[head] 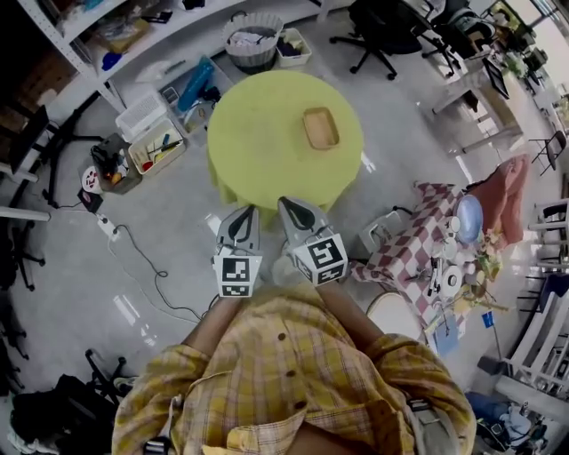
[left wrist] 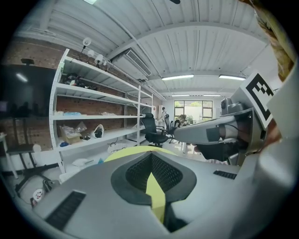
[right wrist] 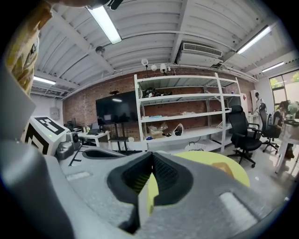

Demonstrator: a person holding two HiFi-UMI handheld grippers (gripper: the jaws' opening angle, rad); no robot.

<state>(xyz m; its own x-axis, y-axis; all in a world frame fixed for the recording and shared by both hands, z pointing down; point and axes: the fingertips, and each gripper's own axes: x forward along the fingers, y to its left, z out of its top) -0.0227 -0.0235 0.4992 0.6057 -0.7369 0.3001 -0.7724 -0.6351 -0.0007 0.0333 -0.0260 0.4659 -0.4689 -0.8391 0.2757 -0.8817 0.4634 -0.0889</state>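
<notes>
A person in a yellow checked shirt holds both grippers close together in front of the body, short of a round yellow-green table (head: 267,151). A small wooden tray (head: 321,127) lies on the table's right part. My left gripper (head: 242,215) has its jaws closed tip to tip with nothing between them. My right gripper (head: 290,204) is shut and empty too. In the left gripper view the shut left gripper (left wrist: 150,155) points at the table (left wrist: 125,153), with the right gripper (left wrist: 219,133) beside it. The right gripper view shows its shut tips (right wrist: 152,154), the table (right wrist: 236,176) and the tray (right wrist: 223,166).
White shelving (head: 133,44) runs along the far left wall, with bins (head: 156,147) and a basket (head: 252,40) on the floor. Office chairs (head: 382,27) stand beyond the table. A checked-cloth table (head: 427,240) with dishes is at the right. Cables (head: 147,267) trail across the floor.
</notes>
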